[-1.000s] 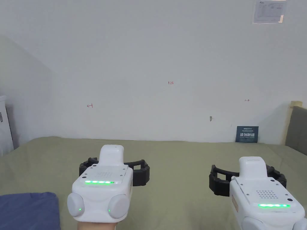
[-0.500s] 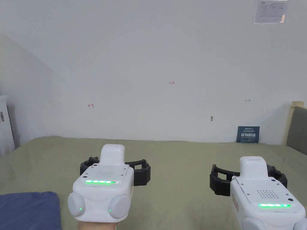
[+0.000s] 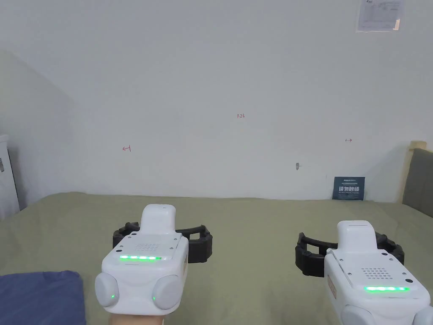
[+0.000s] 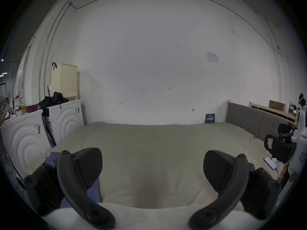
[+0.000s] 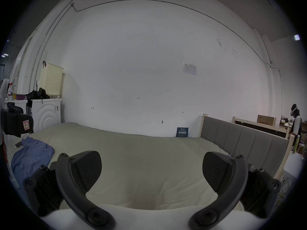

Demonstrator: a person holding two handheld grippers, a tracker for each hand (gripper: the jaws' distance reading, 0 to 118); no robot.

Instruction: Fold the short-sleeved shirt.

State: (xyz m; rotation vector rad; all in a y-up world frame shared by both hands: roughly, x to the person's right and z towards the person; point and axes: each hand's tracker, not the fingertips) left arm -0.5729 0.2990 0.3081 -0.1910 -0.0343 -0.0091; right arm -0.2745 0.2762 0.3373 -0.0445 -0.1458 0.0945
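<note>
Blue shirt point(image 5: 31, 152) is lying bunched at the bed's point(image 3: 253, 220) near left edge. You are holding the left gripper point(image 4: 152, 168) and right gripper point(image 5: 152, 168) above the bed, jaws spread wide, gripping nothing.

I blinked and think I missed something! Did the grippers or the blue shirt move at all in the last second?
Nothing visibly changed. The left gripper and right gripper hover open over the bed as before, holding nothing. The blue shirt lies untouched at the near left. Only the camera wobbled a little.
</note>
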